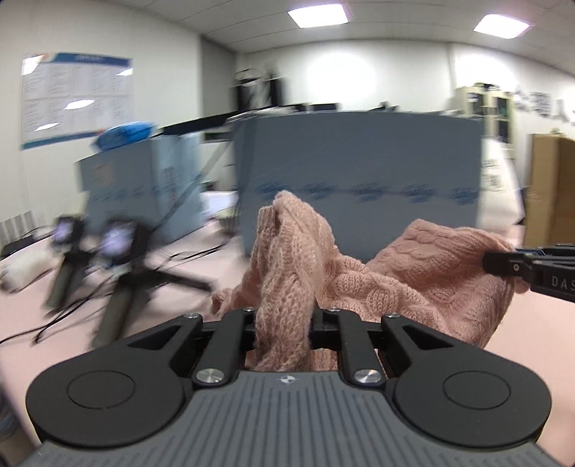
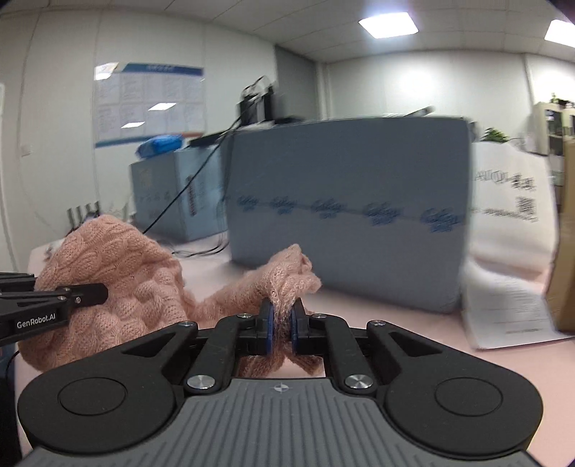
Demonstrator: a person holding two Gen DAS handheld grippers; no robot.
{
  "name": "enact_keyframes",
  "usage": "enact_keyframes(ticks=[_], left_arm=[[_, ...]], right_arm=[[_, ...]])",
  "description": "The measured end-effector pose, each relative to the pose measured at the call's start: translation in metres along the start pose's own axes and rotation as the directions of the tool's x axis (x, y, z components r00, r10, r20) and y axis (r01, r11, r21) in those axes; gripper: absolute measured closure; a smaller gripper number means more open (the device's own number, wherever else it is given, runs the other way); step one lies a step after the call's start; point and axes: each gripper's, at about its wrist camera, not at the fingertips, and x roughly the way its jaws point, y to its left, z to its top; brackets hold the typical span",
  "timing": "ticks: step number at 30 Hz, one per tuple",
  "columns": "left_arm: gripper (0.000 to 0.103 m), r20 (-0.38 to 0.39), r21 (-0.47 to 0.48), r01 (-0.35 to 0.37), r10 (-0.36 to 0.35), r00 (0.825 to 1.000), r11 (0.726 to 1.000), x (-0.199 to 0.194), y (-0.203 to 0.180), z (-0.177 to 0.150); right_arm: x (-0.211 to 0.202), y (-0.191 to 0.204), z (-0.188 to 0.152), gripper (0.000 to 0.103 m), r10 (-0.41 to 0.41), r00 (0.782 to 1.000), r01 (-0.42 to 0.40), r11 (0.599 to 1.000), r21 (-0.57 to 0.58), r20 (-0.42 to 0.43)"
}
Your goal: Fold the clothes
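Pink sweater [image 1: 413, 273] strung sideways between left claw [image 1: 284, 319] and right claw [image 2: 282, 316], both clamped on knit.

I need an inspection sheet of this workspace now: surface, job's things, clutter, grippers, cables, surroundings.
Surface: pink table, partly bare.
Job's things: pink knitted sweater, lifted at two places.
Clutter: large grey-blue box, smaller blue box, white printed bag, paper sheet, black tripod stands.
Grippers: left gripper and right gripper both shut on sweater.
Cables: black cables across table.
Surroundings: wall poster, ceiling lights, shelf.
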Motion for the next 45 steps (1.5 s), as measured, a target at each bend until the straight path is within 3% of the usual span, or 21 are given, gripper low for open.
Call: enact_keyframes(ticks=[4, 8, 13, 18, 25, 31, 34, 35, 36, 37, 38, 39, 40, 45], left_arm=[[0.091, 0.015, 0.025, 0.111, -0.111, 0.994, 0.994, 0.014, -0.043, 0.017], [0.091, 0.018, 0.059, 0.217, -0.218, 0.976, 0.974, 0.025, -0.086, 0.03], [0.091, 0.034, 0.12, 0.321, -0.328, 0.944, 0.939, 0.028, -0.142, 0.034], [0.091, 0.001, 0.154, 0.431, -0.436, 0.9, 0.889, 0.033, -0.191, 0.032], [0.091, -0.068, 0.216, 0.512, -0.51, 0.857, 0.831, 0.034, -0.246, 0.018], [0.09, -0.141, 0.218, 0.531, -0.511, 0.848, 0.819, 0.048, -0.264, 0.003], [0.081, -0.179, 0.229, 0.541, -0.511, 0.841, 0.809, 0.053, -0.268, -0.004], [0.061, -0.191, 0.236, 0.544, -0.51, 0.839, 0.806, 0.055, -0.269, -0.006], [0.045, -0.195, 0.245, 0.54, -0.505, 0.841, 0.805, 0.055, -0.269, -0.006], [0.013, -0.186, 0.262, 0.533, -0.499, 0.846, 0.805, 0.054, -0.269, -0.006], [0.009, -0.159, 0.277, 0.523, -0.499, 0.852, 0.806, 0.052, -0.268, -0.007], [0.01, -0.129, 0.287, 0.515, -0.501, 0.856, 0.807, 0.05, -0.266, -0.006], [0.01, -0.102, 0.304, 0.505, -0.499, 0.86, 0.808, 0.046, -0.264, -0.006], [0.01, -0.069, 0.348, 0.481, -0.49, 0.869, 0.804, 0.04, -0.26, -0.003]], right_arm=[[-0.036, -0.042, 0.011, 0.095, -0.107, 0.993, 0.105, 0.994, 0.036, 0.045], [-0.067, -0.078, 0.015, 0.095, -0.21, 0.975, 0.206, 0.977, 0.062, 0.077], [-0.093, -0.111, 0.007, 0.095, -0.352, 0.933, 0.348, 0.936, 0.055, 0.07], [-0.116, -0.143, -0.007, 0.095, -0.474, 0.879, 0.472, 0.88, 0.063, 0.042], [-0.137, -0.175, -0.032, 0.095, -0.588, 0.809, 0.585, 0.802, 0.125, -0.016], [-0.138, -0.197, -0.065, 0.095, -0.614, 0.783, 0.622, 0.769, 0.146, -0.099], [-0.132, -0.205, -0.077, 0.093, -0.612, 0.776, 0.63, 0.764, 0.139, -0.149], [-0.129, -0.207, -0.079, 0.092, -0.607, 0.777, 0.628, 0.768, 0.128, -0.166], [-0.126, -0.208, -0.082, 0.086, -0.597, 0.781, 0.62, 0.776, 0.116, -0.186], [-0.122, -0.209, -0.085, 0.064, -0.584, 0.786, 0.61, 0.785, 0.103, -0.205], [-0.121, -0.21, -0.087, 0.048, -0.574, 0.792, 0.601, 0.792, 0.104, -0.206], [-0.122, -0.21, -0.089, 0.021, -0.565, 0.8, 0.592, 0.798, 0.11, -0.201], [-0.124, -0.209, -0.089, 0.012, -0.564, 0.806, 0.587, 0.8, 0.121, -0.181], [-0.125, -0.2, -0.08, 0.008, -0.579, 0.803, 0.593, 0.798, 0.109, -0.14]])
